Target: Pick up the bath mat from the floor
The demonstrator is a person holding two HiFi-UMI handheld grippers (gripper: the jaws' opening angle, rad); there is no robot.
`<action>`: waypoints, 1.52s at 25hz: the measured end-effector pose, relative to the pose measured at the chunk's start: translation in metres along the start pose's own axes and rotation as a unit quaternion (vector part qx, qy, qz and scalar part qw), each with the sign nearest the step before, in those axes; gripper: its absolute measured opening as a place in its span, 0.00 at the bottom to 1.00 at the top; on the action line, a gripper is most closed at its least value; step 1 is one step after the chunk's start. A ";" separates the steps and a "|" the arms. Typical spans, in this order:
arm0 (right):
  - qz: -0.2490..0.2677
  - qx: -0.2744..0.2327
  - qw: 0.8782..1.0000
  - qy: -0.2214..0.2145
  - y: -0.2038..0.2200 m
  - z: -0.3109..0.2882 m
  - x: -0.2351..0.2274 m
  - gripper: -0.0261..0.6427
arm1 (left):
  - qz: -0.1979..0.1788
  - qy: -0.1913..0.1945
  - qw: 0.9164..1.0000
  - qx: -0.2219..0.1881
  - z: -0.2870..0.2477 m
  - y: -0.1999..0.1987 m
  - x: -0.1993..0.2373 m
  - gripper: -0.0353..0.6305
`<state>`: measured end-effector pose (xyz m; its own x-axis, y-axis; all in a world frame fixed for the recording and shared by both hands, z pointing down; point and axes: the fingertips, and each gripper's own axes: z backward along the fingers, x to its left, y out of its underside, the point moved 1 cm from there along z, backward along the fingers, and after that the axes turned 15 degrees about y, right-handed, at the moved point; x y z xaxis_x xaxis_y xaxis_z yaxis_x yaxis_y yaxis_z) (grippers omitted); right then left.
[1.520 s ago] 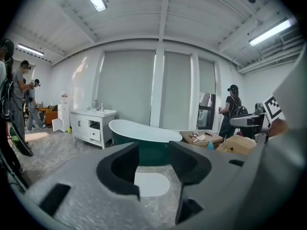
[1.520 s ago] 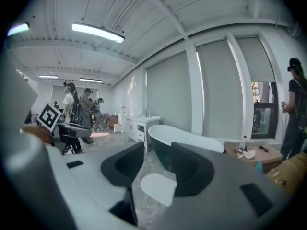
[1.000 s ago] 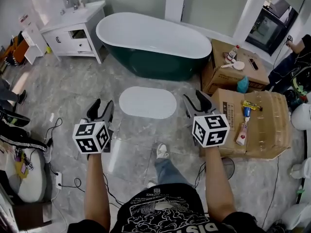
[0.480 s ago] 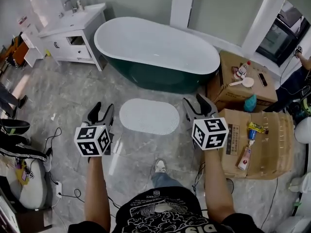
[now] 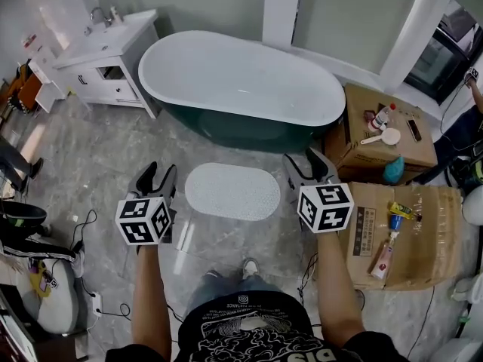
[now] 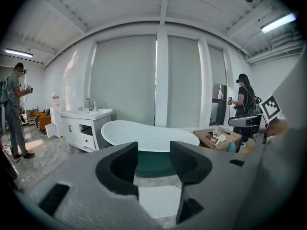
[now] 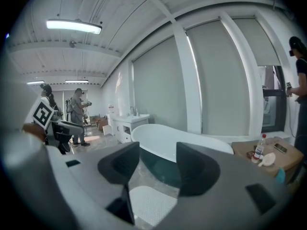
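A white oval bath mat point(image 5: 232, 191) lies flat on the grey marble floor in front of the tub; it also shows low between the jaws in the left gripper view point(image 6: 156, 199) and the right gripper view point(image 7: 152, 202). My left gripper point(image 5: 155, 176) hovers high to the mat's left, jaws apart and empty. My right gripper point(image 5: 308, 164) is held to the mat's right, above the floor; its jaws are opening with nothing between them. Neither gripper touches the mat.
A dark green bathtub point(image 5: 241, 89) with a white inside stands just beyond the mat. A white vanity point(image 5: 106, 55) is at the back left. Cardboard boxes point(image 5: 400, 225) with bottles and a brush crowd the right. Cables point(image 5: 87, 225) and gear lie on the left floor. My shoe point(image 5: 247, 266) is behind the mat.
The view has moved forward: tub and mat sit lower and nearer in the head view. Both grippers keep about the same place in the picture, still clear of the mat.
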<state>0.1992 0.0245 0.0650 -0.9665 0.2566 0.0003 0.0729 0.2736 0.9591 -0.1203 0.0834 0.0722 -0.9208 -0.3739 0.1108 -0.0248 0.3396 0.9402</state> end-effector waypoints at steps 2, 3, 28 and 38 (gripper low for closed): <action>-0.003 0.001 1.000 0.004 -0.003 -0.009 -0.002 0.39 | -0.003 0.002 1.000 0.001 -0.010 -0.005 0.006 0.38; -0.003 0.002 1.000 0.005 -0.003 -0.014 -0.002 0.39 | -0.003 0.004 1.000 0.001 -0.015 -0.007 0.010 0.38; -0.024 0.080 0.989 0.124 0.025 -0.169 0.040 0.44 | 0.021 0.121 0.991 0.057 -0.187 0.013 0.192 0.43; -0.043 0.128 0.981 0.137 0.087 -0.208 0.037 0.46 | 0.045 0.141 0.983 0.106 -0.239 0.085 0.213 0.46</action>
<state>0.1183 -0.1350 0.2076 -0.9991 -0.0278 0.0319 0.0130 0.5159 0.8566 -0.2258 -0.1740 0.2524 -0.7787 -0.5493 0.3032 -0.0575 0.5437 0.8373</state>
